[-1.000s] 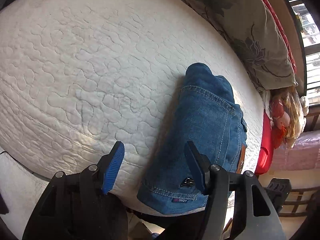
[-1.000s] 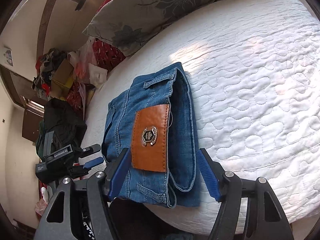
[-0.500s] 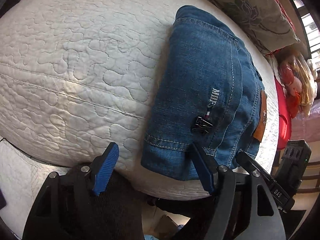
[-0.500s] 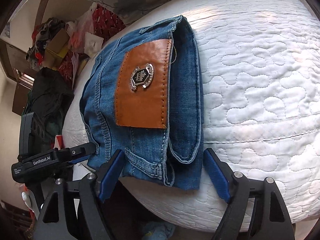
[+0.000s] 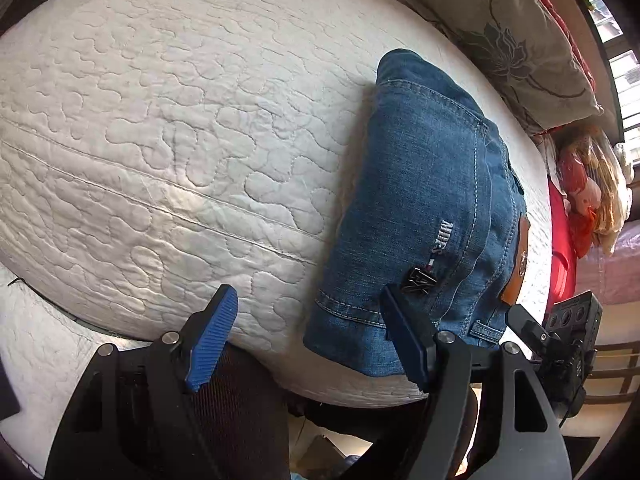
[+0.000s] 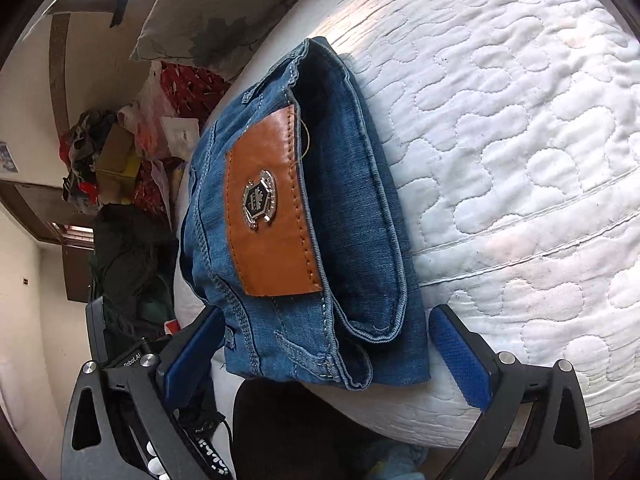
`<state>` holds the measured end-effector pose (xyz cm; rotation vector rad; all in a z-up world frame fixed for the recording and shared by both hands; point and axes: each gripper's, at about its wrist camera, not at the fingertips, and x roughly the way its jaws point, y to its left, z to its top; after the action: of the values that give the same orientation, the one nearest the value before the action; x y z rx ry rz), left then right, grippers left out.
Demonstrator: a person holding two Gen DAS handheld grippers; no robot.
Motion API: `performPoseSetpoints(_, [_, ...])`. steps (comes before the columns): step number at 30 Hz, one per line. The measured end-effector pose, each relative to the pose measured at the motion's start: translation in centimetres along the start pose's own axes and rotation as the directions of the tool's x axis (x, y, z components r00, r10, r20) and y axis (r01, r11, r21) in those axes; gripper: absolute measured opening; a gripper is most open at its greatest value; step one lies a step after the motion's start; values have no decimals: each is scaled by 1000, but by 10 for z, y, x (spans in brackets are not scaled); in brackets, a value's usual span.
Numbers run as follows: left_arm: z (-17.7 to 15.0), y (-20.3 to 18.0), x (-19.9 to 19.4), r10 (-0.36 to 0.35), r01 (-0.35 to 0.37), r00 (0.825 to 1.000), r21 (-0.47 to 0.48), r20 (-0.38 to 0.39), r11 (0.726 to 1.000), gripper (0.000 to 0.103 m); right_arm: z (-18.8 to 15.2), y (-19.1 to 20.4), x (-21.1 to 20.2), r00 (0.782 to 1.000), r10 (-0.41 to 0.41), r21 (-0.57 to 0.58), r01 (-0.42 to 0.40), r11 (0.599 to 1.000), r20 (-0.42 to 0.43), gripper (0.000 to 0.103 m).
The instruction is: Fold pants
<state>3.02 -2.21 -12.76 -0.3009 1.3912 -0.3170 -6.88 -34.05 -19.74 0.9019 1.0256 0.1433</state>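
Note:
Folded blue jeans (image 5: 420,200) lie in a compact stack on the white quilted mattress (image 5: 180,140), near its front edge. In the right wrist view the jeans (image 6: 356,200) show a tan leather patch (image 6: 272,208) with a metal badge on top. My right gripper (image 6: 328,356) straddles the stack's near end, its jaws opening, and both blue pads stand clear of the denim. My left gripper (image 5: 308,340) is open at the stack's near left corner. Its right finger (image 5: 404,340) overlaps the denim edge and its left finger (image 5: 212,340) hangs over bare mattress.
A floral grey pillow (image 5: 500,40) lies beyond the jeans, with a doll (image 5: 588,196) and red cloth past it. Boxes and clothes (image 6: 112,152) are piled beside the bed. A person's dark trouser leg (image 6: 300,432) is below the mattress edge.
Both grippers' jaws have spread wider. The right gripper sank toward the stack's near end, so the jeans look bigger. The left view shifted along the mattress edge and rolled a little.

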Motion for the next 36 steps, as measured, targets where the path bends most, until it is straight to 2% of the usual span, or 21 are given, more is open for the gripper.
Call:
performPoseSetpoints(2, [3,-2,-5,10,-10,1000,12,20,1000,73,3,13,-10,996,-65,-61,68,996,61,101])
performPoseSetpoints(4, [6,-6,-10,14,-15,999,25,41,1000,73,9,26,-21,989,-96,-120,110,987,111,102])
performPoseSetpoints(11, [21,-27,-16,38,-44,996,75,83,996,73,36,50,-16,973,-186,-181,209,961,139,102])
performPoseSetpoints(17, [43,-47,-9,51,-60,995,106,81,993,73,51,48,-10,966,-206,-177,232,956,155,102])
performPoseSetpoints(22, [76,-61,5,27,-30,999,90,42,995,73,69,45,1,963,-224,-161,247,956,151,101])
performPoseSetpoints(24, [86,-68,17,29,-31,999,84,17,996,74,75,46,11,962,-233,-176,256,951,141,93])
performPoseSetpoints(25, [91,-71,24,31,-30,1000,80,1,996,74,78,47,16,968,-214,-191,237,953,133,75])
performPoseSetpoints(26, [96,-74,31,32,-30,999,73,-18,997,73,80,49,20,977,-180,-214,202,956,117,52])
performPoseSetpoints(27, [102,-79,35,32,-30,999,66,-31,997,72,82,54,23,977,-185,-237,205,950,105,49])
performPoseSetpoints(28, [106,-82,36,30,-28,999,61,-29,998,64,84,60,22,975,-192,-265,215,940,112,38])
performPoseSetpoints(29, [111,-85,35,38,-37,999,60,-20,997,64,86,67,18,976,-181,-300,211,930,124,28])
performPoseSetpoints(31, [118,-87,36,53,-53,999,70,8,996,64,92,63,10,974,-173,-315,213,925,150,26])
performPoseSetpoints(34, [122,-84,46,43,-41,999,51,-30,998,64,100,39,17,980,-171,-242,191,951,103,27])
performPoseSetpoints(36, [124,-78,41,-7,8,999,23,-44,1000,64,97,39,14,983,-149,-232,171,958,109,33])
